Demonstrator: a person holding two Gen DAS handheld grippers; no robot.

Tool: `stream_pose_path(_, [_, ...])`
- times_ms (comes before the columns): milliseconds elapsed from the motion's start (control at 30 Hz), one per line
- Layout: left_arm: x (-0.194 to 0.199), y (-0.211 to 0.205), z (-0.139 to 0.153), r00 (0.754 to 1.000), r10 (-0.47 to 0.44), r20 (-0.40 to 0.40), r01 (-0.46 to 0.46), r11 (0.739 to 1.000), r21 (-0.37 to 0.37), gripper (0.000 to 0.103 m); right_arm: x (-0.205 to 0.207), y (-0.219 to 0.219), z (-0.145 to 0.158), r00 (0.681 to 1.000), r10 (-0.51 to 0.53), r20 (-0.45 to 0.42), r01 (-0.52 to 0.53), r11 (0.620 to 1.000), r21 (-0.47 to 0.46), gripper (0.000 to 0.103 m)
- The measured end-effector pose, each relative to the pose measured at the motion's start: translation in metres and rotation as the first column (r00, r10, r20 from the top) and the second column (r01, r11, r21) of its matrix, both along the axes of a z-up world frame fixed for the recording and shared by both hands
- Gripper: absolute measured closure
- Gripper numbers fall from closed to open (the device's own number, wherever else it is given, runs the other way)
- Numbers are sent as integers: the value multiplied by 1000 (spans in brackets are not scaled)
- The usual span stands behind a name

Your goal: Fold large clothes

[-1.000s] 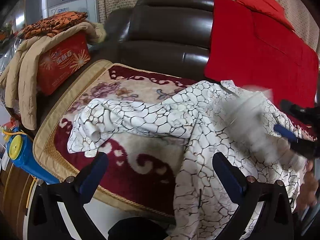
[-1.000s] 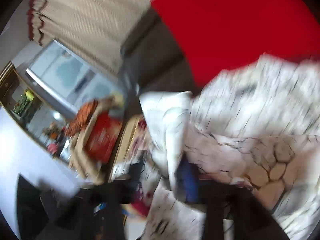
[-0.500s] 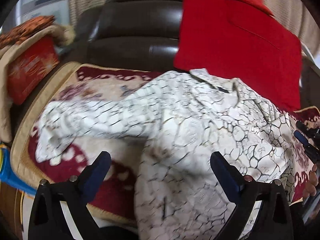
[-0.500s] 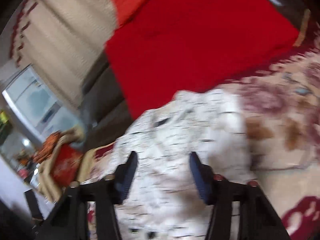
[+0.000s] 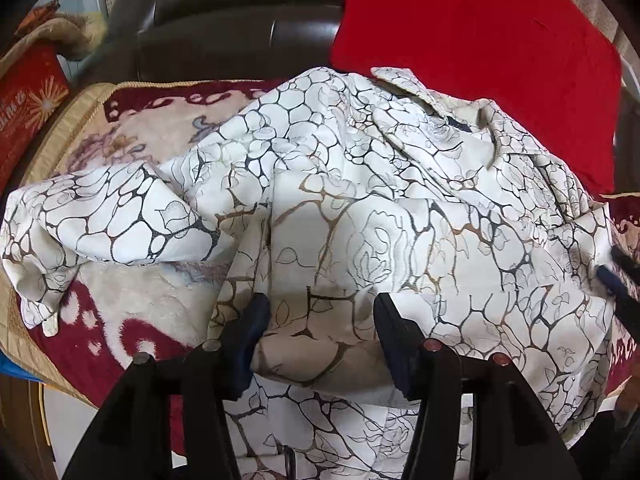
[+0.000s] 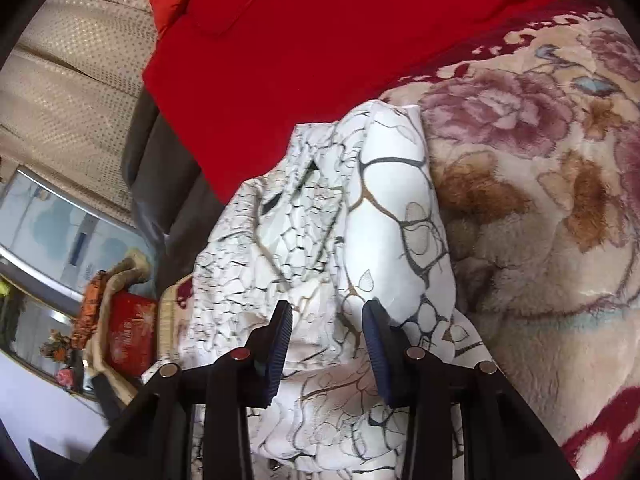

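white cloth veined with black and tan crackle lines, the shirt (image 5: 400, 208) lies rumpled on the plush floral blanket (image 6: 540, 220) over the sofa seat, collar toward the red quilt (image 5: 472, 40), one sleeve trailing sideways. both tools are mid-grab: the left tool (image 5: 320, 332) is closing around a raised hem fold, the right tool (image 6: 326, 334) closing on a bunched side ridge, cloth between the jaws of each. next likely calls for a firm pinch, then lifting and spreading the slack fabric flat.
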State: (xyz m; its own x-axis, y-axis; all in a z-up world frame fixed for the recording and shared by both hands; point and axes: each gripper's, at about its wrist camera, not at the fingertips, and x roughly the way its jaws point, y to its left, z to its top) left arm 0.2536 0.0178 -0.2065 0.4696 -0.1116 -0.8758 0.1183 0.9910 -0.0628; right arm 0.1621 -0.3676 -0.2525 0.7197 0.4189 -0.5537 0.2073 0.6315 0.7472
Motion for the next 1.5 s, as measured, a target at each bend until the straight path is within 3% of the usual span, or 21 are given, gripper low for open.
stream_pose_path(133, [4,4,16,999,-4,35,4,1000,-24,58,-10,-18,13,995,-22,102,11,995,104,62])
stream_pose_path(200, [9,4,22,999,6,44,-4,999,-37,49,-15,-27,18,989,-66,132,54,994,94,62])
stream_pose_path(233, [13,3,22,999,6,38,-5,999,-41,32,-18,-33,18,986,-85,147,68,991,117,62])
stream_pose_path(267, [17,1,21,999,4,34,-2,999,-42,25,-20,-38,17,984,-98,150,77,988,136,62])
stream_pose_path(333, [25,-5,14,1000,-3,21,3,1000,-17,25,-24,-45,15,982,-130,140,110,984,142,62])
stream_pose_path(400, [32,-11,6,1000,-21,1,21,1000,0,34,-24,-52,12,982,-144,122,124,980,157,62])
stream_pose_path(433, [33,-13,2,1000,-25,-8,25,1000,14,52,-23,-54,10,983,-145,109,126,979,163,61])
stream_pose_path(567, [31,-18,2,998,-56,4,56,998,-8,84,-20,-59,4,982,-184,47,175,973,148,34])
stream_pose_path(667, [27,-21,9,997,-78,27,79,996,-31,91,-10,-58,-2,986,-168,21,164,978,128,34])
stream_pose_path(767, [24,-25,19,993,-100,70,102,995,-17,92,7,-41,-4,991,-132,-18,132,991,14,34])
stream_pose_path(833, [23,-25,26,990,-99,101,103,994,-34,93,17,-23,-1,994,-101,-28,98,990,-104,44])
stream_pose_path(867, [23,-25,31,989,-99,113,103,994,-34,93,19,-16,2,995,-97,-21,92,981,-169,69])
stream_pose_path(900, [24,-25,35,987,-101,124,105,994,-26,93,21,-9,6,996,-92,-15,86,967,-238,79])
stream_pose_path(1067, [26,-18,47,980,-84,181,80,996,29,93,15,-11,9,985,-173,1,164,931,-327,88])
stream_pose_path(1167, [32,-12,27,992,-59,115,52,997,65,93,15,-15,7,983,-183,-11,169,926,-338,87])
stream_pose_path(1233, [33,-15,9,996,-75,49,69,991,117,88,16,-12,4,984,-175,-31,154,928,-339,83])
stream_pose_path(1333, [21,-14,11,994,-80,72,70,989,132,83,16,-20,6,978,-201,-52,175,934,-310,77])
stream_pose_path(1400, [11,-7,25,991,-68,116,52,989,138,60,12,-21,13,972,-233,-33,211,923,-321,67])
stream_pose_path(1433, [6,-4,32,988,-63,140,43,989,139,46,8,-22,16,968,-249,-9,233,915,-329,52])
stream_pose_path(1467, [1,4,41,983,-53,176,28,990,141,41,1,-23,23,962,-271,32,266,905,-331,34])
stream_pose_path(1500, [-4,10,49,978,-43,205,15,990,140,41,-5,-24,29,954,-291,75,299,895,-332,32])
